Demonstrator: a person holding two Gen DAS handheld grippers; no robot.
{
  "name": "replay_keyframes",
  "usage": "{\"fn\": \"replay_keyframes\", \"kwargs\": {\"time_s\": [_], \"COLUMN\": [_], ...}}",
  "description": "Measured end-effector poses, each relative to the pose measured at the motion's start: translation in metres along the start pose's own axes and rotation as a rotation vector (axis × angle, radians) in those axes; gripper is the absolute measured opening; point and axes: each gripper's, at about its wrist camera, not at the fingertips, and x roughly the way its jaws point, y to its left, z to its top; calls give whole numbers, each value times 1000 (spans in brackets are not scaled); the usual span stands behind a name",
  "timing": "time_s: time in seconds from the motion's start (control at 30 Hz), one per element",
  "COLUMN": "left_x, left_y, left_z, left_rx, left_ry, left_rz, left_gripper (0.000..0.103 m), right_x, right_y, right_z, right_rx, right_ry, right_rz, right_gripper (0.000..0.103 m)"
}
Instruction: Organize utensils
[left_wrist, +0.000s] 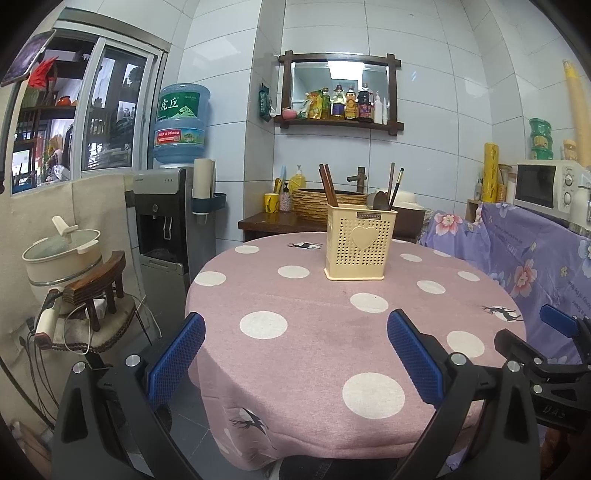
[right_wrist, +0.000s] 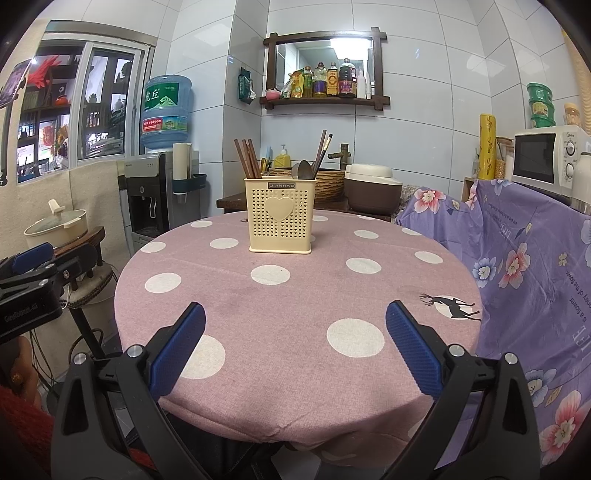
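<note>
Matt pink cloth with white dots covers the table (right_wrist: 295, 302); the perforated cream holder (right_wrist: 280, 218) looks like smooth plastic, its chopsticks (right_wrist: 248, 158) apparently wood. Glossy tiles (right_wrist: 406, 110) behind.

Round counter cloth (right_wrist: 295, 295): dusty pink, white polka dots, scattered black deer and swallow motifs. Perforated plastic utensil caddy (right_wrist: 280, 218), ahead of the right gripper: cream, raised heart on front, dark label strip at rim. Wooden chopsticks (right_wrist: 248, 158) inside it: reddish brown; metal spoon (right_wrist: 303, 170) beside them: dull grey. Right gripper (right_wrist: 295, 325) and left gripper (left_wrist: 295, 332): black frames, blue textured pads. Draped fabric (right_wrist: 517, 258) right of the right gripper: lilac with pink and blue flowers.
</note>
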Motion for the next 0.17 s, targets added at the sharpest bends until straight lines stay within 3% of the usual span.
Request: {"fn": "replay_keyframes", "kwargs": {"time_s": [0.17], "left_x": [2], "left_y": [0], "left_z": [0], "left_rx": [-5], "left_ry": [12], "left_rz": [0], "left_gripper": [98], "right_x": [0], "right_y": [-1], "right_z": [0], "right_rx": [-1], "right_ry": [0], "right_rz": [-1], "right_gripper": [97]}}
